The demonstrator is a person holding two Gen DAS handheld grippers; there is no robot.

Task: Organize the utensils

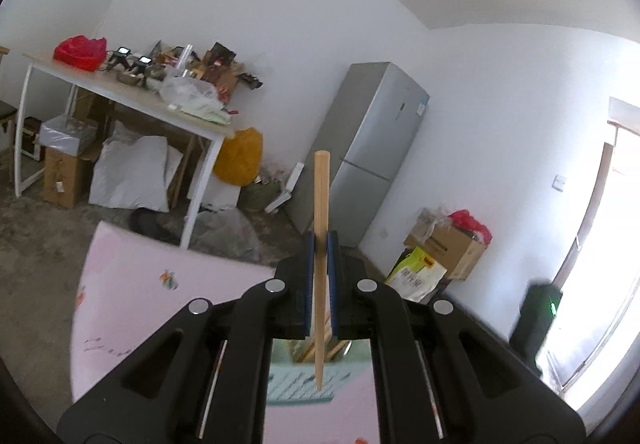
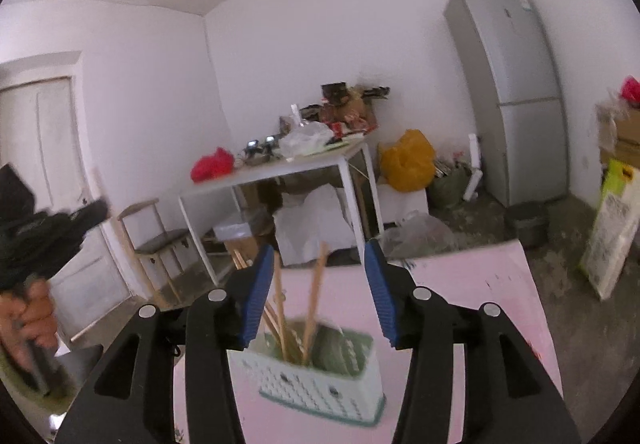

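Two grippers are at work over a pink table top (image 2: pixel 472 284). The left gripper (image 1: pixel 321 244) has its blue pads (image 1: pixel 309 276) pressed together on a single wooden chopstick (image 1: pixel 321 203), which stands nearly upright between them: its blunt end rises above the fingertips and its thin tip hangs down below them, over a pale green perforated holder (image 1: pixel 298 388) seen just beneath the jaws. The right gripper (image 2: pixel 320 256) has its jaws standing apart, with nothing pinched between the blue pads (image 2: pixel 256 296). Directly below and ahead of its fingertips sits the same holder (image 2: pixel 320 384), blurred, with several chopsticks (image 2: pixel 314 300) leaning in it; their upper ends reach up into the gap between the open fingers, one close beside the left pad, though contact cannot be told. Off to the left of the right gripper, a hand (image 2: pixel 28 324) grips the black body of the other tool. Beyond both tools stand a cluttered white table (image 2: pixel 280 167) and a grey fridge (image 2: pixel 516 91).
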